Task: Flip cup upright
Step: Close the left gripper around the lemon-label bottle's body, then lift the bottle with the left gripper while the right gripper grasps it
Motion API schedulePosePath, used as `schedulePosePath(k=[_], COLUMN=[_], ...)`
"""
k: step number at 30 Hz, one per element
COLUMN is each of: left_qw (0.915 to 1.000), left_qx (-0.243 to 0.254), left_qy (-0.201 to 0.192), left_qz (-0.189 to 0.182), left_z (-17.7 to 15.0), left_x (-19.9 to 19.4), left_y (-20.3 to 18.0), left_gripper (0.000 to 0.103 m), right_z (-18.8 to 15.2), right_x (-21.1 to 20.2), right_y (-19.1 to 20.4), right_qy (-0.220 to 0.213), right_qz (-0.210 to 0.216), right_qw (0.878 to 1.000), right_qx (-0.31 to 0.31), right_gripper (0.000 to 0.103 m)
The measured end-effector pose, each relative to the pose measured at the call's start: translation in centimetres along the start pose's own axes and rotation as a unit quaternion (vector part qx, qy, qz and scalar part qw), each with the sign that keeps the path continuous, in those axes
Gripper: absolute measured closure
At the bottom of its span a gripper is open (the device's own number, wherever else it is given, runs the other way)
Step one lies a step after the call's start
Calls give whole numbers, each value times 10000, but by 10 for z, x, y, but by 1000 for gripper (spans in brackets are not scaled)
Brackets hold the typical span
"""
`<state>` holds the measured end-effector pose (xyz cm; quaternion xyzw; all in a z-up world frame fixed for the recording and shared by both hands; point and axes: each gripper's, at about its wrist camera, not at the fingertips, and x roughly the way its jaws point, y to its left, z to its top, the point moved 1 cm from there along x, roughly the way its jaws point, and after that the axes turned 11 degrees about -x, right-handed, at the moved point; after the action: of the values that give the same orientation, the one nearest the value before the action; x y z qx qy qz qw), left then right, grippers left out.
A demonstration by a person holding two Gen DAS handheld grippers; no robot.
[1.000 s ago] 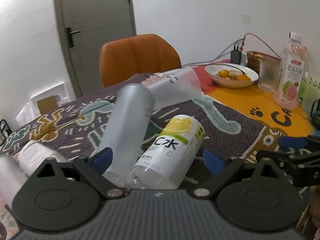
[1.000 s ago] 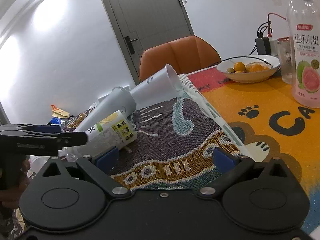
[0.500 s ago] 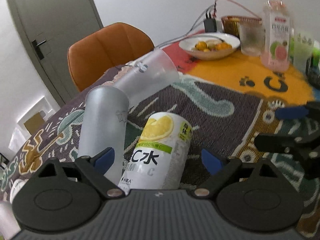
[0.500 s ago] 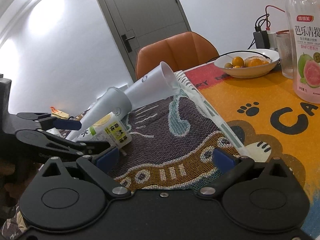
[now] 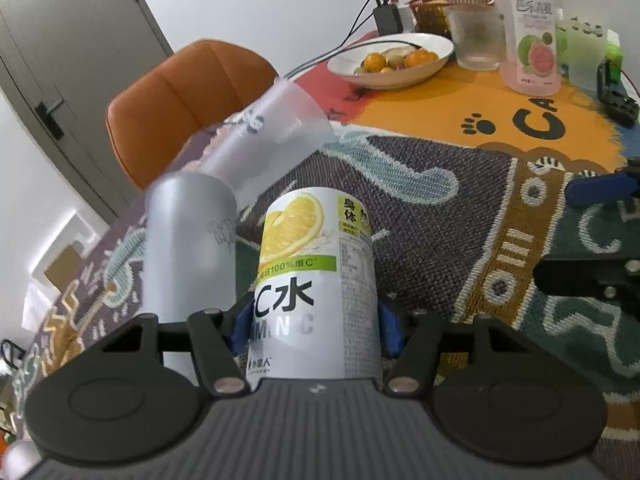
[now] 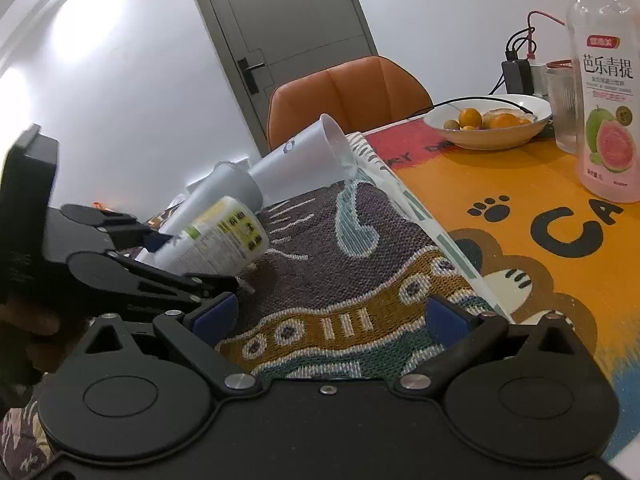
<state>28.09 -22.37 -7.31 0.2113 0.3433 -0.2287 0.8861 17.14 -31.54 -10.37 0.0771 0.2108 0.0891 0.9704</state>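
My left gripper (image 5: 314, 326) is shut on a white lemon-drink bottle (image 5: 316, 280) that lies on its side on the patterned cloth; the bottle also shows in the right wrist view (image 6: 216, 240). Beside it on the left lies a frosted tumbler (image 5: 188, 240). Beyond them a translucent plastic cup (image 5: 276, 136) lies on its side, mouth towards the right; it also shows in the right wrist view (image 6: 304, 160). My right gripper (image 6: 330, 314) is open and empty, low over the cloth, to the right of the left gripper (image 6: 160, 248).
A bowl of fruit (image 5: 390, 60), a ribbed glass (image 5: 476, 40) and a pink guava-drink bottle (image 5: 528, 28) stand at the back right on the orange mat (image 6: 560, 240). An orange chair (image 5: 180, 96) stands behind the table. Cables and a charger (image 5: 386, 16) lie near the bowl.
My left gripper has moved forward around the lemon-drink bottle and closed on it. My right gripper has stayed open and almost still.
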Motion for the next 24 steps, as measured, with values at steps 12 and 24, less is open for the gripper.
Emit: schedulePosePath(k=[12,24], left_qw=[9999,9995], left_qx=[26,-122], left_qy=[-122,-288], left_qz=[-7,1], left_z=[-21,-58], left_x=[-49,-87], left_y=[2,8], left_gripper=[42,42], right_z=[-1,-11], right_x=[-14,-18], right_y=[20,44], right_qy=[-62,51], right_qz=[148,367], right_qw=[9997,9989], right_qx=[-196,-302], right_gripper=[1,1])
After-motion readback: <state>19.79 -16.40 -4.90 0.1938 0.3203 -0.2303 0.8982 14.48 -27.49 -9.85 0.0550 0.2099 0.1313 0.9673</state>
